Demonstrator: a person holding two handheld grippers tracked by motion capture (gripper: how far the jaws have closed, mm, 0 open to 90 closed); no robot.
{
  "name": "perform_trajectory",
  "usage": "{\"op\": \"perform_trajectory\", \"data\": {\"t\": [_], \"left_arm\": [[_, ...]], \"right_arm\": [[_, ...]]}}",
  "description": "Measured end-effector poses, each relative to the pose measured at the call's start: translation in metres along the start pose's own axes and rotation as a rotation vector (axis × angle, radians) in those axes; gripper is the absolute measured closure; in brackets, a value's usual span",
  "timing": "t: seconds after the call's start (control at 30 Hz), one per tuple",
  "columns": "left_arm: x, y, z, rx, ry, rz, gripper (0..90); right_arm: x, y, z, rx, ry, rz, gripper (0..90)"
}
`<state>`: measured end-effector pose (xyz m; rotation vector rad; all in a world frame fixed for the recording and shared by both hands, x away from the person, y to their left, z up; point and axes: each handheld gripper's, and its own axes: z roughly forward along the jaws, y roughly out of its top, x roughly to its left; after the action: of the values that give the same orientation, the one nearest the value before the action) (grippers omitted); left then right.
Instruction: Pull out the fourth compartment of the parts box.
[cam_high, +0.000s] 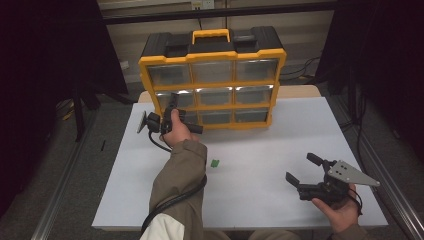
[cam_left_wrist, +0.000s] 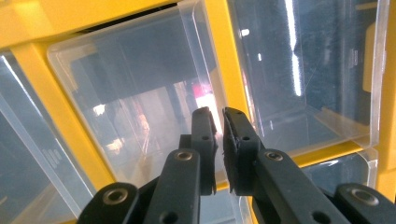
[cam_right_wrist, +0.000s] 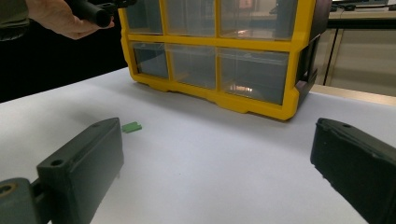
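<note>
White tabletop (cam_high: 260, 165) under dim light, with dark curtains either side and cables at the back.

Nearest the person, at 4 o'clock on the table in the high view, the right gripper (cam_high: 302, 175) rests in an upturned hand, jaws standing wide with nothing between them. It points toward the cabinet but lies well apart from it.

Near the table's centre, a small green piece (cam_high: 215, 163) lies flat on the bare surface, just beside the left sleeve. In the right gripper view it sits at 10 o'clock (cam_right_wrist: 132, 126), ahead of the near jaw and untouched.

Farther on, at 11 o'clock, the left gripper (cam_high: 172, 107) is raised against the yellow drawer cabinet (cam_high: 212, 77), at its left column, about the level of the middle row. The left gripper view shows the jaws brought narrow, almost together, with a thin clear edge of the drawer (cam_left_wrist: 140, 93) apparently between the pads (cam_left_wrist: 236, 140); whether they truly pinch it cannot be confirmed.

Judgement: the drawer lies directly ahead of the left jaws, so a pull toward the person would draw it out. The left hand is the nearer by far. Nothing obstructs that path; the green piece lies below it.
</note>
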<state>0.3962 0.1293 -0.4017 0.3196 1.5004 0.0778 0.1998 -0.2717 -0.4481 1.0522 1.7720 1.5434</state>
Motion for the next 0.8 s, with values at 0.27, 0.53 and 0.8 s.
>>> {"op": "perform_trajectory", "data": {"t": [0.27,0.53,0.8], "left_arm": [[0.000,-0.001,-0.007,0.001,-0.008,-0.023,84.1],[0.001,-0.002,-0.015,-0.006,-0.019,-0.027,84.0],[0.000,-0.005,-0.021,-0.018,-0.026,-0.042,84.3]], "right_arm": [[0.000,0.000,0.000,0.001,0.004,0.000,2.5],[0.001,0.000,0.000,0.002,-0.001,0.002,2.4],[0.001,0.000,0.000,0.002,0.005,0.005,2.4]]}}
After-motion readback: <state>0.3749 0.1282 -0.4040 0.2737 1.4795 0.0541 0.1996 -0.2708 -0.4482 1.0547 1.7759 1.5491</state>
